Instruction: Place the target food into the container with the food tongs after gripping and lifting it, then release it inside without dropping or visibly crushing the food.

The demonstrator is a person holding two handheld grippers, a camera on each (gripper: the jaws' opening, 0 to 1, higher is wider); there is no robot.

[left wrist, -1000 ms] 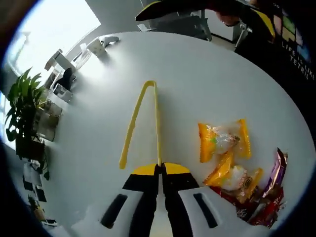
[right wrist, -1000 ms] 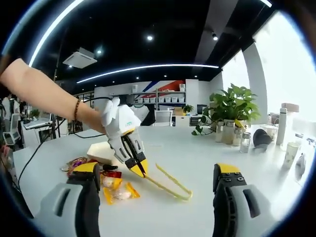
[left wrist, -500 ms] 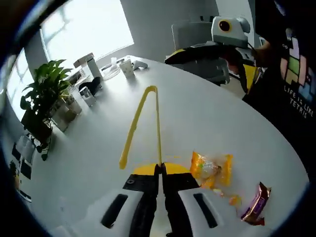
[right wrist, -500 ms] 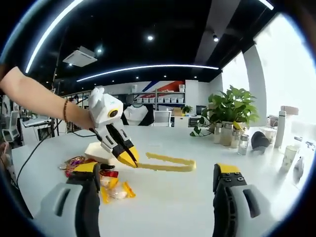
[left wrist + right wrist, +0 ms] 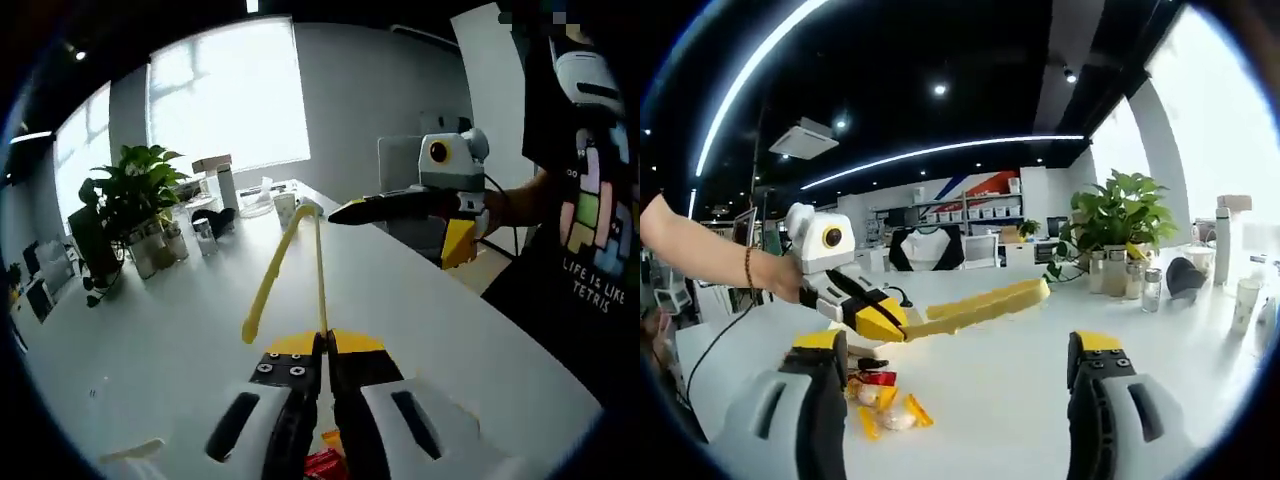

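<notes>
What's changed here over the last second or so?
The left gripper, shut on one arm of the yellow tongs, has lifted them off the white table and tipped them up to about level. The snack packets stay put; the right gripper stays open.

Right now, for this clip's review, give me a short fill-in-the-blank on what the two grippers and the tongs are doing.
1. The left gripper is shut on the yellow ____.
2. The tongs are held ____ the white table, not resting on it.
3. The right gripper has its jaws ____.

Missing words: tongs; above; open
</notes>
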